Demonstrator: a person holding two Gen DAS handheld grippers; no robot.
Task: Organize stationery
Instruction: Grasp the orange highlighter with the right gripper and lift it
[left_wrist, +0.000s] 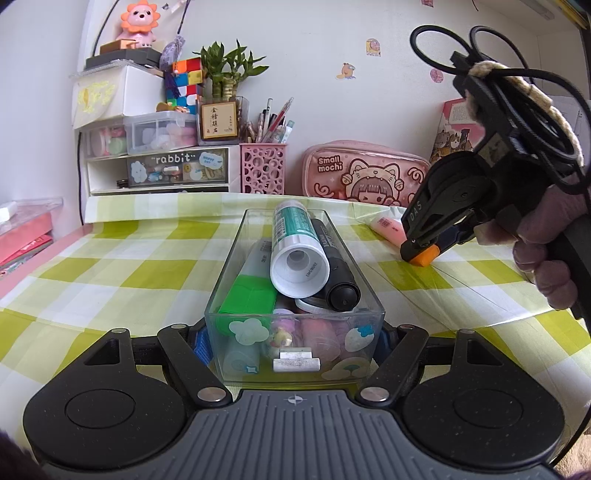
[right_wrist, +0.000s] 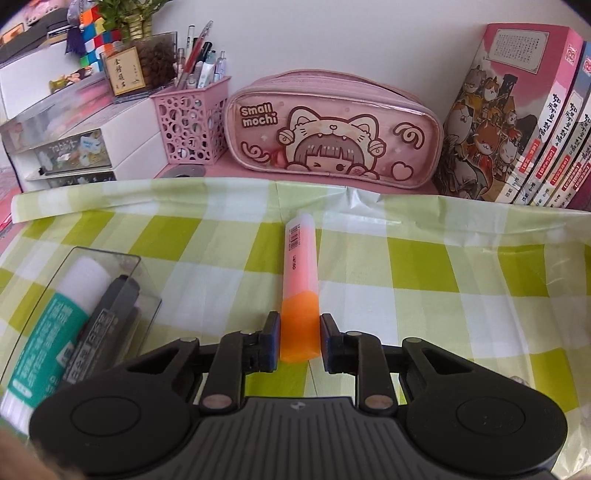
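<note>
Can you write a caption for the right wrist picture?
Right gripper straddles the orange highlighter lying on the checked tablecloth.

The pink pencil case (right_wrist: 332, 129) says "Small mochi" in white letters. Left of the pencil case, a drawer (left_wrist: 177, 168) says "rabbit" and has a small "HAPPY DAY" cloud. Right of the pencil case, the black right gripper (left_wrist: 421, 254) says "DAS" on its side.
</note>
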